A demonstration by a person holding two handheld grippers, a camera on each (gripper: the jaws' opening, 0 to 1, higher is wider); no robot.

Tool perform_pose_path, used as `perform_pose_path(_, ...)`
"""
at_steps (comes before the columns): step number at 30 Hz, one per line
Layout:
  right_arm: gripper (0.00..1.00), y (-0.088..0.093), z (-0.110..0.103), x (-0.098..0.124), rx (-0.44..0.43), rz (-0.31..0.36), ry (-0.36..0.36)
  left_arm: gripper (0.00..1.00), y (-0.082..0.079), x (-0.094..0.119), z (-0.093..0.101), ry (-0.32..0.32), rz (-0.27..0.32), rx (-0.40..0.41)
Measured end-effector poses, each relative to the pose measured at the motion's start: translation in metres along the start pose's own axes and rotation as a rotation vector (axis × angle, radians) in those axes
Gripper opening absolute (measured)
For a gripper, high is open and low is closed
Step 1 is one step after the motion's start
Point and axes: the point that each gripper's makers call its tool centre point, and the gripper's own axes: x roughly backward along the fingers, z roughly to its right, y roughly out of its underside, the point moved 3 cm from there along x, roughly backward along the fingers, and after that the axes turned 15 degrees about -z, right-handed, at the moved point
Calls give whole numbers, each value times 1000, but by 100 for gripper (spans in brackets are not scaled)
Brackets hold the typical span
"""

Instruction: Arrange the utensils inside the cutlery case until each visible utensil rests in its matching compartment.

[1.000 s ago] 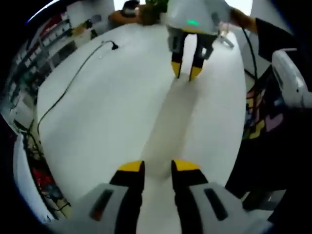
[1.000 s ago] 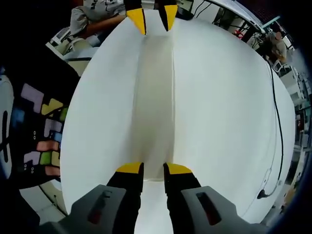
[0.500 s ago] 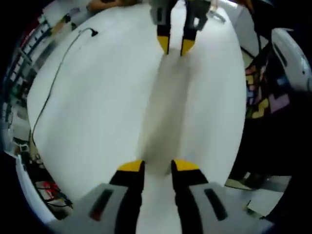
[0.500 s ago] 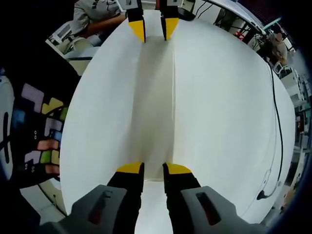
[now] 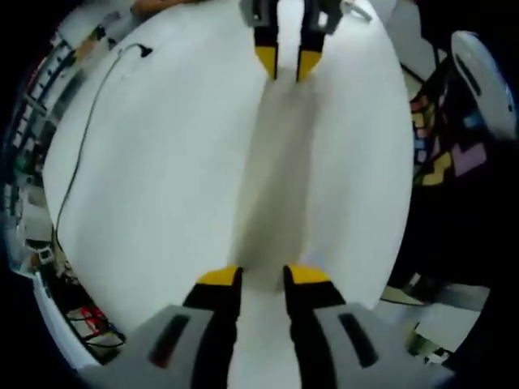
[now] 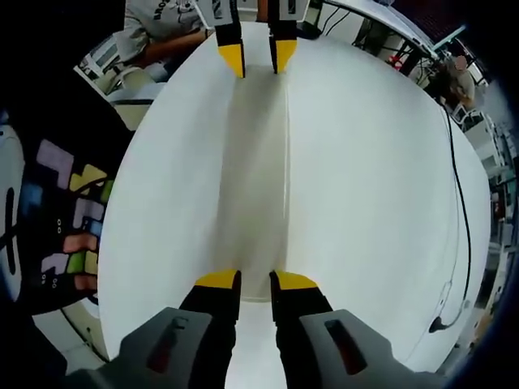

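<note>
A long, narrow white case [image 5: 272, 178] stretches between my two grippers above the white table [image 5: 162, 178]. My left gripper [image 5: 251, 275] is shut on its near end, the yellow fingertips pressing on either side. At the far end my right gripper [image 5: 284, 63] grips it the same way. In the right gripper view the same case [image 6: 255, 162] runs from my right gripper [image 6: 255, 281] up to my left gripper [image 6: 258, 58]. I cannot make out any utensils or compartments on the case.
A black cable [image 5: 89, 138] trails along one side of the table [image 6: 365, 178], seen again as the cable [image 6: 458, 186]. A person in a grey shirt [image 6: 162, 20] sits past the far end. Coloured floor tiles [image 6: 69, 219] lie beyond the table edge.
The left gripper view has shifted, so the right gripper now sits higher and nearer the top edge. Both grippers stay shut on the case; the right gripper view is almost unchanged.
</note>
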Motion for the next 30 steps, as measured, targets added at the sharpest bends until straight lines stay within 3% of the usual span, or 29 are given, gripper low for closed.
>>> perform_pose_path(14,14,-1,0,1,-3,-23,11,23,-1,-1,-3,23,-32,-33)
perform_pose_path(16,14,-1,0,1,-4,-13,14,24,3,-5,-6,21,-66,-34)
perform_pose_path(17,14,-1,0,1,-5,-13,15,23,-6,-2,-8,20,-15,-37)
perform_pose_path(19,14,-1,0,1,-8,-8,17,23,-5,1,-5,12,-64,-47)
perform_pose_path(21,14,-1,1,1,-6,-5,19,23,-6,-2,-3,12,-71,-54)
perform_pose_path(30,14,2,1,2,-18,2,20,23,-3,-3,-5,36,-61,-48)
